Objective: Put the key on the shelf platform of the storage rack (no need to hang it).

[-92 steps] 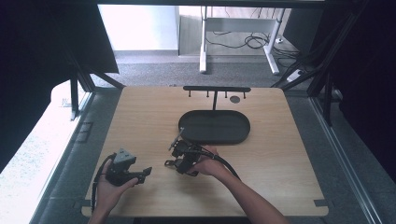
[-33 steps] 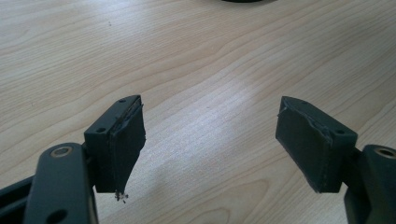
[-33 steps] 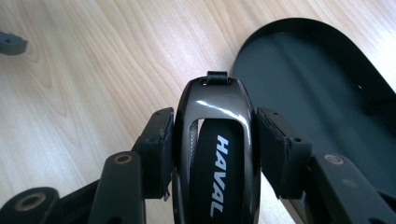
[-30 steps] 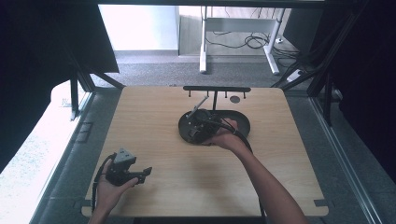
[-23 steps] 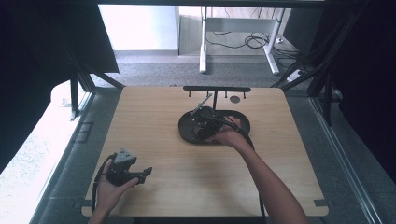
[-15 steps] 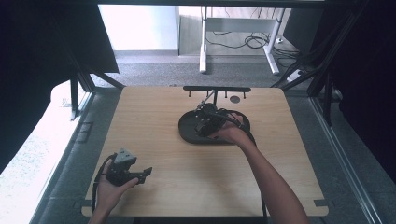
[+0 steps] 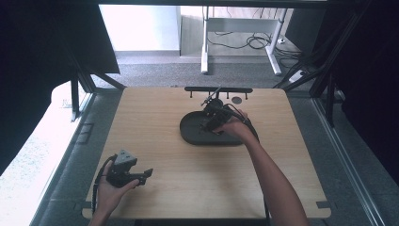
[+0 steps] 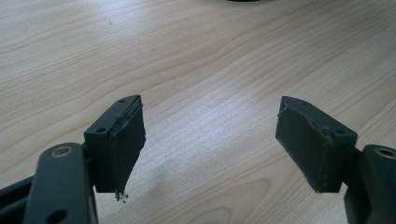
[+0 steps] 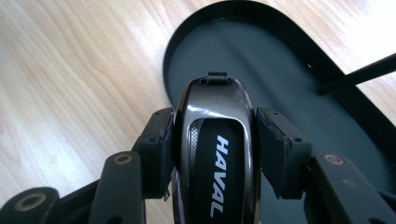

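Right gripper view: right gripper (image 9: pixel 215 154) jaws pinch a glossy dark oval car key fob with white HAVAL lettering (image 9: pixel 215 140) by its two long sides. Fob's long axis runs straight along the jaws, its small loop end pointing away from the camera. Below and beyond it lies the shallow black oval metal tray (image 9: pixel 289 74), with a thin black rod crossing at upper right.

High view: right gripper (image 7: pixel 212 115) sits over the tray (image 7: pixel 193 134) at the far middle of the light wooden counter (image 7: pixel 202 179), just short of a low black bar rack with pegs (image 7: pixel 219 89) at the far edge. Fob looks held above the tray floor, though contact can't be confirmed. Likely next move is either lowering into the tray or reaching on to the rack; rack is straight ahead of the loop end.

Left gripper (image 7: pixel 126 172) rests near the counter's near-left corner, well apart from the tray, so right hand is far nearer. Left gripper view: jaws spread wide, nothing between them, bare wood below.
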